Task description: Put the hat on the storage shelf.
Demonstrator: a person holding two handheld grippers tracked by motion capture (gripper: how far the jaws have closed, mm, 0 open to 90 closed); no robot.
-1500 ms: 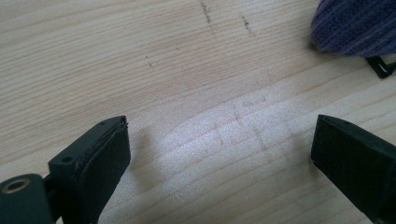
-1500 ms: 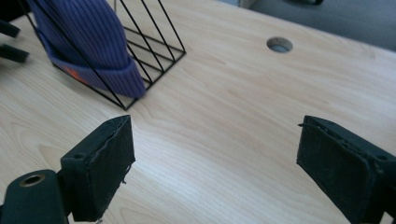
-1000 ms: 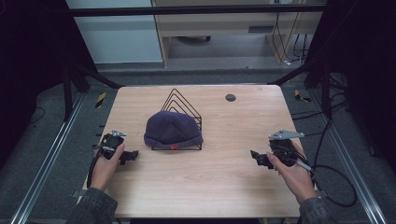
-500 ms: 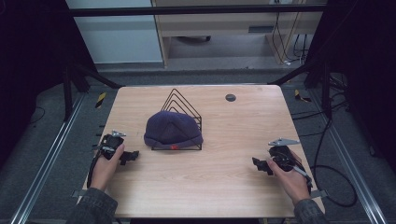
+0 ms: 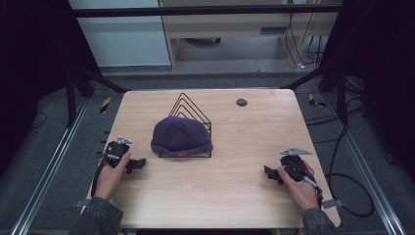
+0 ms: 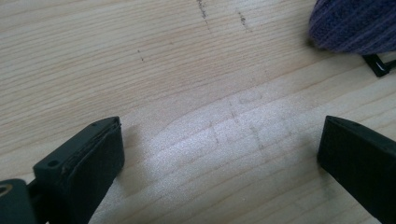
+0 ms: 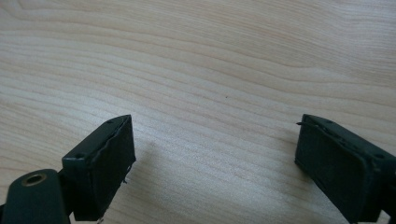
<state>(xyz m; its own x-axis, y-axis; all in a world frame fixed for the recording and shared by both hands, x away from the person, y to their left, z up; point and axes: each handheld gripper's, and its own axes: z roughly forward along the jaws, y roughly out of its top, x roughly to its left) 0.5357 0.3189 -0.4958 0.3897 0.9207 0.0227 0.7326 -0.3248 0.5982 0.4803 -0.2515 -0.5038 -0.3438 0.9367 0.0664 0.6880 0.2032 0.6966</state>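
High view: a purple beanie [image 5: 181, 136] drapes over a black wire rack [image 5: 192, 108] at the table's [image 5: 244, 196] centre, probably so the wires hold it up for an easy pinch. The left gripper [image 5: 137, 163] rests at about 8 o'clock from it, the right gripper [image 5: 268, 173] well apart at 4 o'clock

Left gripper view: jaws spread over bare wood, the beanie [image 6: 357, 25] at 1 o'clock

Right gripper view: jaws spread wide, nothing between them

Wooden table [image 5: 220, 196], grey floor [image 5: 44, 161], dim room, pale cabinet [image 5: 122, 34] behind.
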